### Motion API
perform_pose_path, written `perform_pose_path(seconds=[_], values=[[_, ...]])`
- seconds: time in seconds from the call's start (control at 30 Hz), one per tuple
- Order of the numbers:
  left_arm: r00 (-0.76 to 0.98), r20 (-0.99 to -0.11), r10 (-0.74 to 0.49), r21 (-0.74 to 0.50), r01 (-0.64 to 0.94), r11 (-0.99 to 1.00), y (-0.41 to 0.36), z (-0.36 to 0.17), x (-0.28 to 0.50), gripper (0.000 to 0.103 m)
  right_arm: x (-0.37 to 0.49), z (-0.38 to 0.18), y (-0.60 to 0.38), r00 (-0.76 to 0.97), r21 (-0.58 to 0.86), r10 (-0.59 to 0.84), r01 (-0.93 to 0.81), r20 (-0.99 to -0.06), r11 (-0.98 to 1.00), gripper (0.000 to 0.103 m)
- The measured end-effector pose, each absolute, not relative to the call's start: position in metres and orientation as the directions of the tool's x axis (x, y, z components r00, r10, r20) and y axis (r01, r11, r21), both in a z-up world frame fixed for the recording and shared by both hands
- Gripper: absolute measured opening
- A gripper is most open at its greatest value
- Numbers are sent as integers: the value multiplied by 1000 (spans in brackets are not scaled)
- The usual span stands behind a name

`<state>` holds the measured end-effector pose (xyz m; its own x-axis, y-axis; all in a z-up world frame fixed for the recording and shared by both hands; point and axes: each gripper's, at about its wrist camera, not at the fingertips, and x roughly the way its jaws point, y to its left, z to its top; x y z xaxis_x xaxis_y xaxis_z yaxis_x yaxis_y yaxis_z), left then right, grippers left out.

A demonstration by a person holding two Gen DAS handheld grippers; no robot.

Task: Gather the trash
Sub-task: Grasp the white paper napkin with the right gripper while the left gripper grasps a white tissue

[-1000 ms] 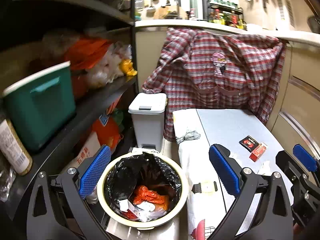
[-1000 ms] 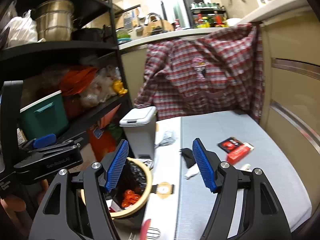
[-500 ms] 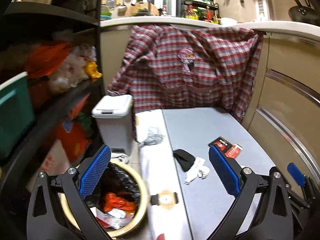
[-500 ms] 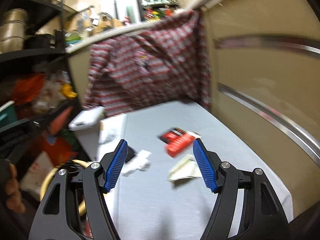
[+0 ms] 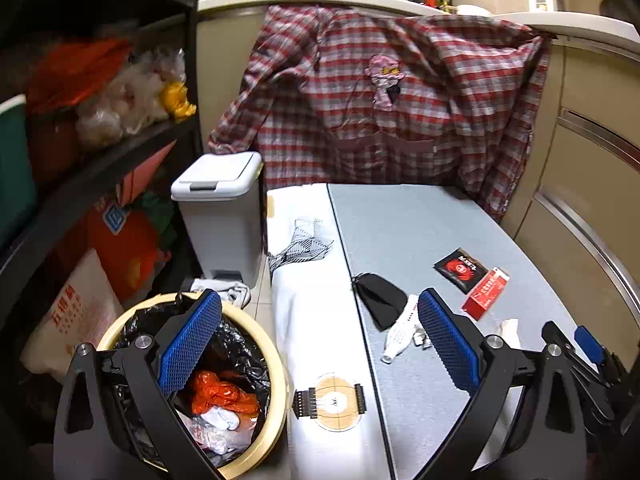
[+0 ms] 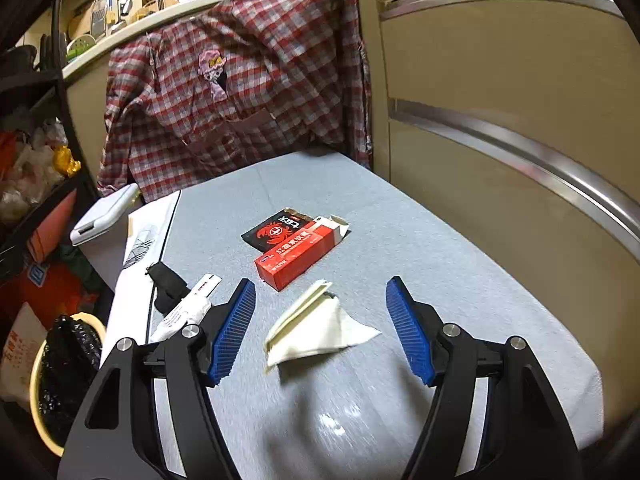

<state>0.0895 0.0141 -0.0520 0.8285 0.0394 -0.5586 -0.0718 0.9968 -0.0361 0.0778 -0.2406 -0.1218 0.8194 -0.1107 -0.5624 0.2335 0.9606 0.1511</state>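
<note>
Trash lies on the grey tabletop: a cream folded wrapper, a red carton, a black packet, a white tube and a black pouch. My right gripper is open and hovers low over the cream wrapper, which shows between its blue pads without touching them. My left gripper is open and empty, straddling the table's left edge. Its left pad hangs over the round bin, which is lined with a black bag. The tube, pouch and carton lie ahead of it.
A white pedal bin stands beyond the round bin. A plaid shirt hangs behind the table. Shelves with bags fill the left, and beige cabinet fronts close the right. A white cloth with a round disc covers the table's left strip.
Both views swung from the bin toward the table. The right gripper dropped low over the cream wrapper. The left gripper shifted right and down, off the bin's middle. Both stayed open.
</note>
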Motion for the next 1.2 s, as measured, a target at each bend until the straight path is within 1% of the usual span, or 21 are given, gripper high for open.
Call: perform_pose_path(seconds=[0.13,0.3,0.37,0.4,0.43,0.5,0.53,0.57,0.63,0.7,0.73,0.83,0.97,1.07,1.2], values=[[825,-564,47,-52,-93,994,26,-55,93,95,102,-136,-230,795,139,-111,239,-597,961,68],[820,-568,69,-50,-118,992,36,-59,97,95,120,-156,-218,741,122,-108,249,-663,961,67],[814,-577,73,-55,-128,990,40,-61,99,95,125,-162,-213,727,119,-101,245,-679,962,64],[812,-579,73,-58,-129,990,42,-61,100,95,127,-164,-211,724,120,-94,238,-683,964,58],[810,-582,72,-62,-132,989,44,-62,100,95,127,-166,-210,723,119,-91,234,-685,965,55],[810,-582,73,-62,-134,989,45,-62,100,95,130,-169,-206,713,102,-93,226,-695,969,39],[810,-582,74,-61,-134,989,45,-62,99,95,131,-171,-205,707,96,-92,221,-701,971,35],[810,-582,74,-61,-133,989,45,-62,99,95,131,-172,-205,704,99,-86,218,-705,971,28],[811,-580,73,-61,-133,989,45,-62,99,95,130,-171,-207,710,109,-78,213,-700,971,24],[813,-578,73,-59,-131,990,44,-61,98,95,128,-166,-207,726,108,-74,202,-683,973,6],[814,-576,74,-57,-130,990,43,-61,97,95,127,-164,-207,732,106,-76,199,-677,974,4],[819,-569,76,-50,-127,991,41,-61,96,95,121,-155,-210,757,110,-86,205,-648,973,2],[828,-559,46,-63,-98,993,35,-65,99,95,110,-143,-221,786,112,-121,234,-606,966,2],[825,-564,-6,-93,-56,994,25,-73,107,95,106,-136,-235,795,125,-141,263,-590,957,2],[799,-594,-94,-123,25,992,2,-87,119,95,100,-127,-250,807,135,-172,296,-565,946,2]])
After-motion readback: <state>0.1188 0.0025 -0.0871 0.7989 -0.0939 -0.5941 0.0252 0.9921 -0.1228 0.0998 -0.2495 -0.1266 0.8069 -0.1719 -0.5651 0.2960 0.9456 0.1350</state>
